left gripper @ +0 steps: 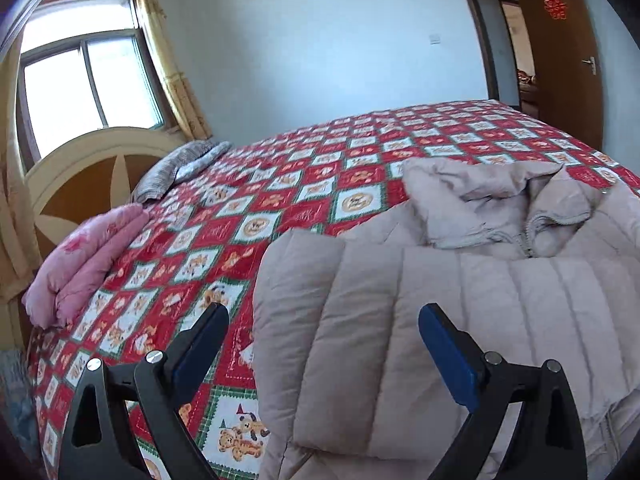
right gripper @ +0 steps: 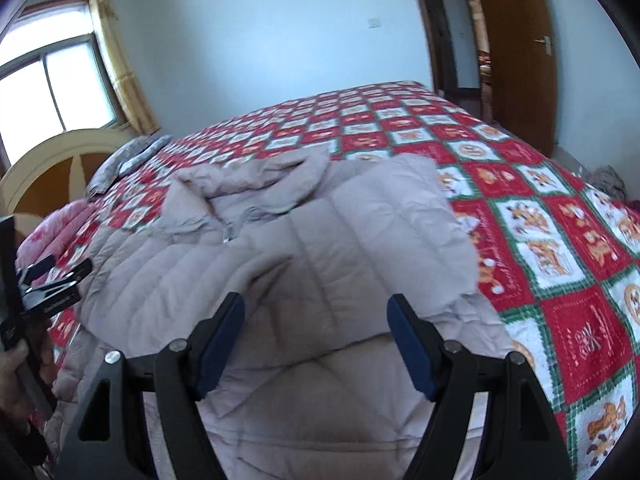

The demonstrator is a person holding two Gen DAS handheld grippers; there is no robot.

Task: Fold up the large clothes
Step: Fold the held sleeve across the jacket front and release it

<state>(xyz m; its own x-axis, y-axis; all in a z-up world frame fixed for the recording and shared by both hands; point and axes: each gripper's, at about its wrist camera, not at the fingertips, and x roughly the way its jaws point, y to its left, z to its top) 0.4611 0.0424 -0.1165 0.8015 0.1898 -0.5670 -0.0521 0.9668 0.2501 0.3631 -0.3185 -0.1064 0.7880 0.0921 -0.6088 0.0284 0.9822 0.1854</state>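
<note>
Both claws, left (left gripper: 323, 320) and right (right gripper: 316, 312), gape empty over the beige puffer coat (left gripper: 460, 300), its hem cut off; pink quilt (left gripper: 86, 264) beside.

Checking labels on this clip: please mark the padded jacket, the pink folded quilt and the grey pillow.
padded jacket (left gripper: 440, 300), left wrist view, quilted front panel.
pink folded quilt (left gripper: 88, 260), left wrist view, top of the fold.
grey pillow (left gripper: 180, 168), left wrist view, its middle.
</note>
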